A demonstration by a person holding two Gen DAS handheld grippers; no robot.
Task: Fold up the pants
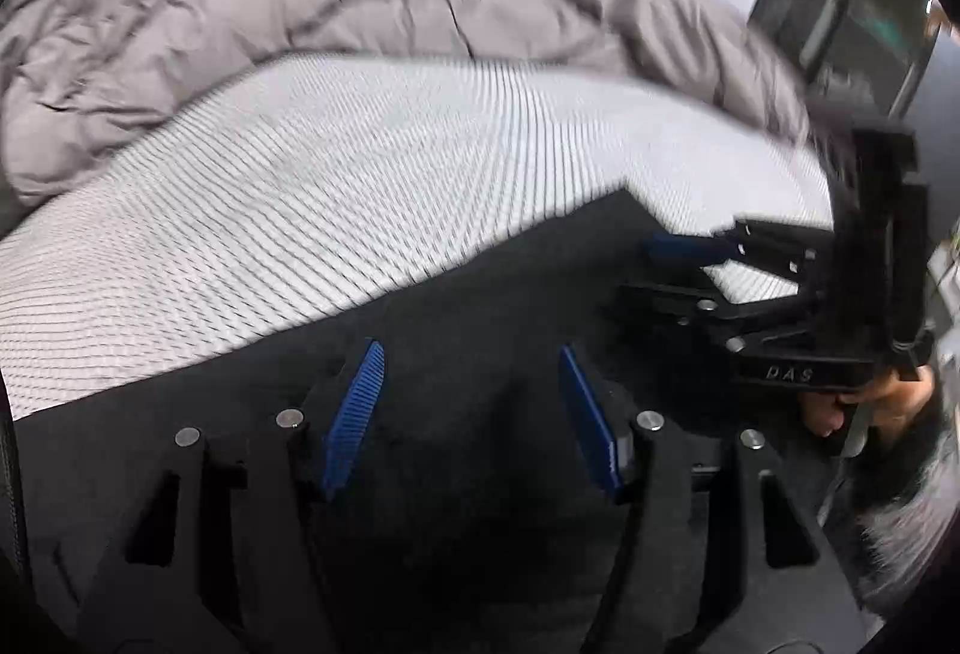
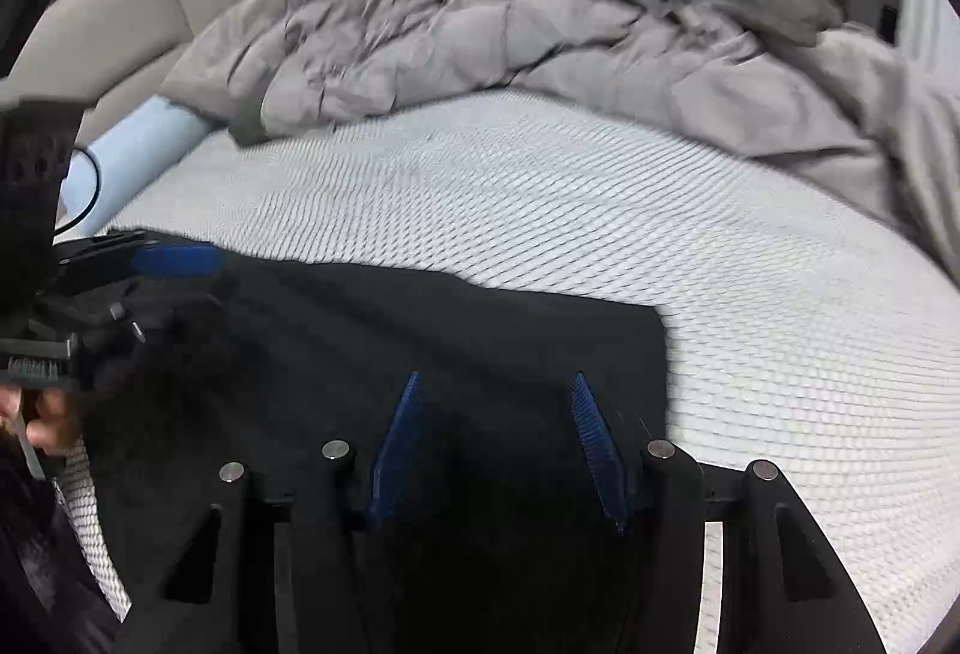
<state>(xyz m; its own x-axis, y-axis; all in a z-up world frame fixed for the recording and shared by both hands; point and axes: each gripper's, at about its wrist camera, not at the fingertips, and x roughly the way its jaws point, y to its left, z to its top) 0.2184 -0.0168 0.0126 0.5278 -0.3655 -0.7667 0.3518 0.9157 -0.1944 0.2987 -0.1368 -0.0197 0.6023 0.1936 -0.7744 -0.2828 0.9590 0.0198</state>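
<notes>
Black pants lie flat on the bed's white textured mattress, beside a rumpled grey duvet, while the left hand-held gripper and right hand-held gripper hover over them, both released.

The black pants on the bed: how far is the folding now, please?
Done: the black pants lie flat on the white mattress, with a straight edge and a square corner, so some folding seems made. In hand: nothing is held; the left claw and the right claw stand open over the cloth. Left: I cannot tell how many folds remain. The grey duvet lies apart behind.
</notes>
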